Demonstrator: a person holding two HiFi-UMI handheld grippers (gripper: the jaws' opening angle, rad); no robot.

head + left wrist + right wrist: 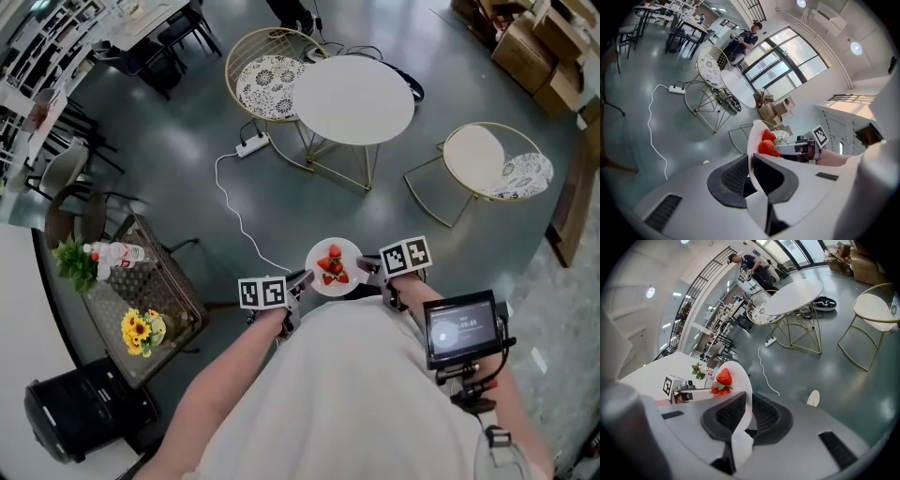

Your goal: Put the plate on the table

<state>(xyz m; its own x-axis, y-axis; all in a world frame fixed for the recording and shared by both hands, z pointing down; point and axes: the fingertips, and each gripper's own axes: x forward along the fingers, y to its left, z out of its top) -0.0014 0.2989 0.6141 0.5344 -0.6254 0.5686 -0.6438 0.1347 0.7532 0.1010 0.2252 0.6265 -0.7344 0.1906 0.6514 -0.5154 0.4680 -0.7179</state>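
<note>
Left gripper: left gripper (751, 164) is clenched on the left rim of the plate (349, 253); in the left gripper view the white rim stands on edge between the two dark pads, which press on it.
Right gripper: right gripper (748, 414) is clenched on the opposite, right rim; in the right gripper view the rim runs down between its ribbed pads.
Plate: small, round and white, held in the air between the two grippers, close in front of the person's body and above the grey floor (187, 178).
On the plate: red strawberries (333, 265) with green caps, grouped at the middle.
Worktop: round white worktop (354, 98) on thin gold legs, well apart from the plate, towards the top of the head view; its top is bare.
Chairs: one gold wire chair (267, 80) with a patterned cushion touches the worktop's left side; a second chair (497, 164) stands to its right, apart from it.
Floor items: white power strip (251, 144) lies near the first chair, and its cable (234, 211) trails towards the person.
Side table: low dark side table (173, 291) at the left carries sunflowers (139, 330), a bottle (117, 253) and a green plant (73, 261).
Right forearm: a screen (461, 328) is mounted there, lit.
</note>
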